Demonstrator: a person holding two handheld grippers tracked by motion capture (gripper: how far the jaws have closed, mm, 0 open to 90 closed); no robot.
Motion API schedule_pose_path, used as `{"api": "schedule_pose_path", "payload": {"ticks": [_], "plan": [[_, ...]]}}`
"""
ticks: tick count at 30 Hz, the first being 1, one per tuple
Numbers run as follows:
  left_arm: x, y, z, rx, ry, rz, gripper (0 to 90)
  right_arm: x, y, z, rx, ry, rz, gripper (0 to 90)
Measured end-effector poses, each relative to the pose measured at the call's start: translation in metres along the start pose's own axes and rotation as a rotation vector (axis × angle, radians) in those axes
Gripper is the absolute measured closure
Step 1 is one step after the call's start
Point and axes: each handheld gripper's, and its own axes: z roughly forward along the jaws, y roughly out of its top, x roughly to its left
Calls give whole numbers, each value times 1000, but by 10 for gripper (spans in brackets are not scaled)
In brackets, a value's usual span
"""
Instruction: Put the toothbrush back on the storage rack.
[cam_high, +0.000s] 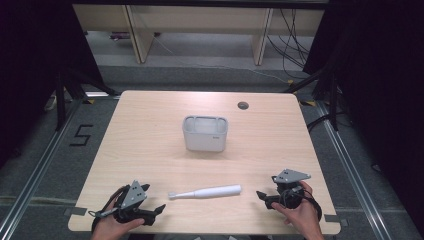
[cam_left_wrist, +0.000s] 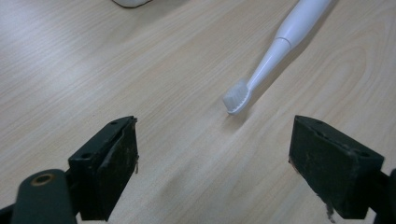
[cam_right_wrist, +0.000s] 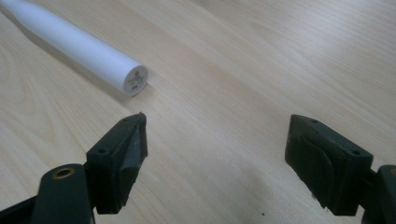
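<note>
A white electric toothbrush (cam_high: 205, 192) lies flat near the table's front edge, with its brush head pointing left. My left gripper (cam_high: 152, 200) rests at the front left, open and empty, its jaws facing the brush head. In the left gripper view the bristles (cam_left_wrist: 237, 98) lie just beyond the wide-apart jaws of that gripper (cam_left_wrist: 215, 163). My right gripper (cam_high: 267, 187) sits at the front right, open and empty, facing the handle's butt end. In the right gripper view the handle's flat end (cam_right_wrist: 133, 80) lies just past the left jaw of the right gripper (cam_right_wrist: 215, 154).
A white-grey rectangular holder (cam_high: 205, 134) stands upright at the table's middle, behind the toothbrush; its base (cam_left_wrist: 130, 2) shows at the top of the left gripper view. A round cable hole (cam_high: 243, 105) sits at the back right. A hand holds each gripper at the front edge.
</note>
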Motion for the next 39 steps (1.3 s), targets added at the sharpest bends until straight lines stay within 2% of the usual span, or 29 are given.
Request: {"api": "schedule_pose_path", "payload": {"ticks": [3, 4, 7, 8, 10, 11, 13, 14, 16, 17, 19, 20, 21, 22, 23, 25, 26, 27, 29, 30, 32, 35, 36, 37, 38, 39], "plan": [[0, 0, 0, 0, -1, 1, 152, 3, 2, -2, 20, 15, 25, 230], [-1, 0, 1, -8, -2, -12, 152, 2, 3, -1, 16, 16, 7, 232], [0, 0, 1, 1, 5, 0, 152, 6, 5, -2, 26, 26, 32, 235], [-1, -1, 2, -19, 0, -24, 152, 4, 9, -1, 9, 31, -27, 243], [-1, -1, 1, -12, 5, -20, 151, 4, 12, -1, 1, 46, -46, 249], [1, 0, 0, 0, 10, -5, 151, 4, 15, -1, -2, 50, -64, 249], [1, 0, 1, -4, 9, -2, 151, 8, 18, -2, -6, 50, -48, 252], [1, 0, 1, -3, 8, -4, 151, 8, 20, -2, -6, 64, -69, 252], [1, 0, 1, -2, 8, -4, 152, 11, 24, -2, -2, 76, -76, 273], [1, 0, 1, -2, 8, -4, 152, 12, 26, -2, -4, 72, -94, 279], [1, -1, 1, -3, 9, -2, 151, 15, 30, -1, 9, 92, -94, 293], [0, -1, 1, -15, 6, -17, 151, 18, 32, 0, 0, 94, -92, 303], [0, -1, 1, -15, 6, -17, 151, 18, 34, 0, 8, 102, -116, 307], [0, -1, 2, -16, 6, -20, 151, 20, 36, 0, 11, 112, -111, 310], [1, -1, 1, -5, 13, -10, 151, 21, 39, 2, 2, 119, -135, 321], [1, -1, 1, -6, 6, -6, 152, 24, 41, 3, 0, 122, -143, 337], [1, -1, 1, -6, 5, -5, 151, 27, 48, 5, 18, 144, -169, 357], [1, -1, 1, -6, 5, -5, 152, 29, 51, 8, 10, 152, -194, 368], [1, -1, 1, -5, 6, -5, 151, 35, 57, 10, 30, 161, -203, 380], [1, -1, 1, -7, 6, -8, 151, 37, 61, 10, 61, 170, -211, 393], [2, 0, 0, -4, 11, 0, 152, 42, 67, 13, 63, 188, -240, 403], [1, -1, 1, -3, 10, -1, 151, 50, 75, 17, 109, 205, -250, 418], [1, 0, 1, -4, 7, 2, 151, 49, 78, 21, 94, 224, -302, 424], [1, 0, 1, -4, 7, 2, 152, 52, 79, 22, 104, 228, -294, 425], [1, 0, 1, -3, 6, 2, 151, 52, 82, 24, 106, 233, -320, 428], [1, 0, 1, -3, 6, 2, 151, 52, 82, 24, 106, 233, -320, 428]]}}
